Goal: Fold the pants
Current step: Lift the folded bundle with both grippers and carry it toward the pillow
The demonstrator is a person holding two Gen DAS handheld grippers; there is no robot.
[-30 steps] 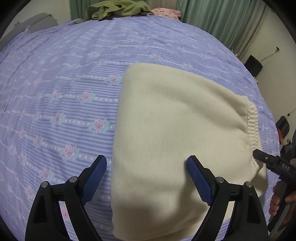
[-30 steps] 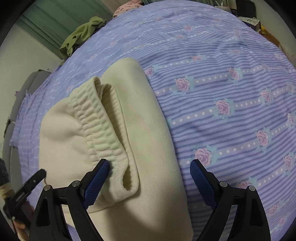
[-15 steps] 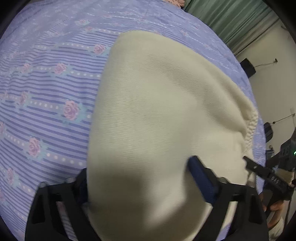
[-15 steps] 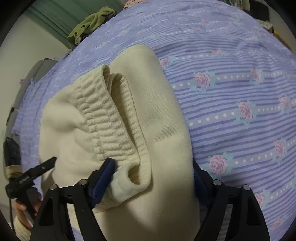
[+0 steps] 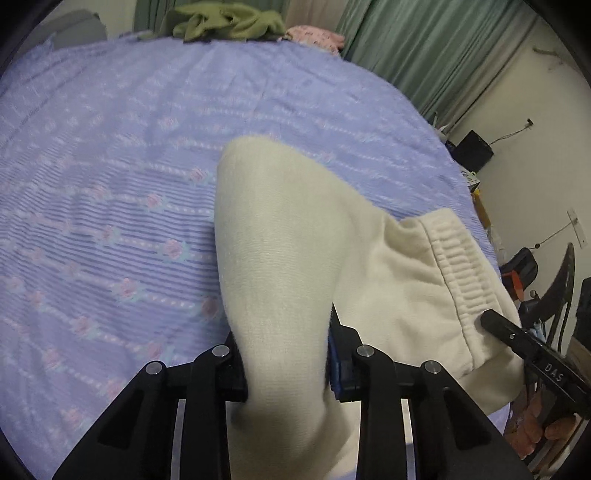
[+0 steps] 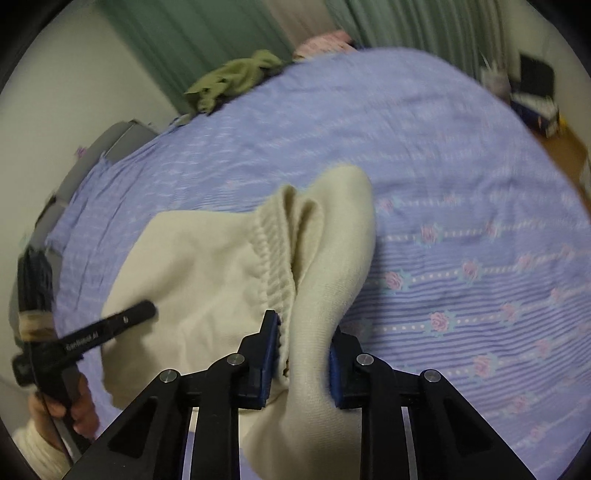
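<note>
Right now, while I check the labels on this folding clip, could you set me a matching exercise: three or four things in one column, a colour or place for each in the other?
Things:
1. pants
2. bedspread
3. crumpled garment
4. curtains

Descriptions:
A. olive green, at the far edge of the bed
B. cream, pinched in both grippers
C. teal green, hanging along the wall
D. lilac stripes with pink roses

Pairs: 1-B, 2-D, 3-A, 4-C

Black grippers, blue pads, silver screws, cream sleeve
</note>
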